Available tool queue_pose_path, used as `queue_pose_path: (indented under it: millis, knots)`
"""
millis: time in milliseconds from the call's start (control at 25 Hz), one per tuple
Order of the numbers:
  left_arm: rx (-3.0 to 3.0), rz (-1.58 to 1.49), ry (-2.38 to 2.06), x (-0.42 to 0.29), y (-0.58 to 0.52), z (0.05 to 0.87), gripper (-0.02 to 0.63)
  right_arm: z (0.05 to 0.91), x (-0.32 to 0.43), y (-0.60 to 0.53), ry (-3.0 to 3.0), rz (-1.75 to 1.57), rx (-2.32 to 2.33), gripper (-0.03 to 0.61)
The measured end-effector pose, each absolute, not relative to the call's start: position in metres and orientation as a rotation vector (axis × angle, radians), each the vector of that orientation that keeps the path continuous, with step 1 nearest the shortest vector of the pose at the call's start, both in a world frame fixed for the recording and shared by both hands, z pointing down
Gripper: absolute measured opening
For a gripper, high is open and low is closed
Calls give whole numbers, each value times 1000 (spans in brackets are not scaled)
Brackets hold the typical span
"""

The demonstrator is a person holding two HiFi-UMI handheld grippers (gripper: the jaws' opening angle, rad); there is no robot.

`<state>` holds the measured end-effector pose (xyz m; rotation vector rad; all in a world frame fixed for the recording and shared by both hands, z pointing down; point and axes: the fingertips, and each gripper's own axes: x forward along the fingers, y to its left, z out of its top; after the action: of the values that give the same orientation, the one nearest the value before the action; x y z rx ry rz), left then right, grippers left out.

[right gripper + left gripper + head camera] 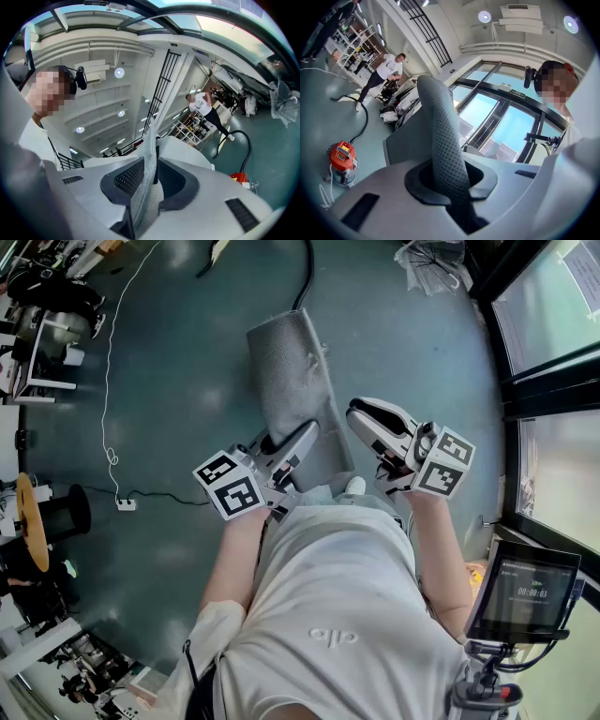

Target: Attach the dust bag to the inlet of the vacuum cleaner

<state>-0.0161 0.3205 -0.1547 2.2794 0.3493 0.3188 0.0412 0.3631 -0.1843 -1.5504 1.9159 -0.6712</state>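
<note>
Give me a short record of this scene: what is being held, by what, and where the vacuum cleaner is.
Held thing: grey perforated dust bag, held out in front of the person
Left hand-held gripper: shut on the dust bag
Right hand-held gripper: shut on the dust bag too
Vacuum cleaner: red, on the floor some way off, black hose trailing from it
Bag on inlet: not yet

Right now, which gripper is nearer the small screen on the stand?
Right. The right gripper is above and left of the screen; the left gripper is farther left again, across the dust bag that both are clamping.
</note>
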Motion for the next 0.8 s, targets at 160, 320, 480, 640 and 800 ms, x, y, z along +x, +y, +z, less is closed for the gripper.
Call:
queue_pose_path:
  millis: [160,320,480,640,800]
  knots:
    - [2272,322,342,-24,305,-141,46,-167,32,338,1957,-737,-1537,71]
    - [2235,275,273,-21,241,-105,46,-124,29,254,2066,-933,-1460,122]
    - [2238,279,282,-20,203,-85,46,-101,12,189,2190,-1113,-1277,143]
    - [2245,314,167,-28,178,-54,48,-71,4,157,2230,-1235,-1171,70]
    - [2115,327,-98,-34,120,11,112,-17,0,98,2334,-1396,-1029,40]
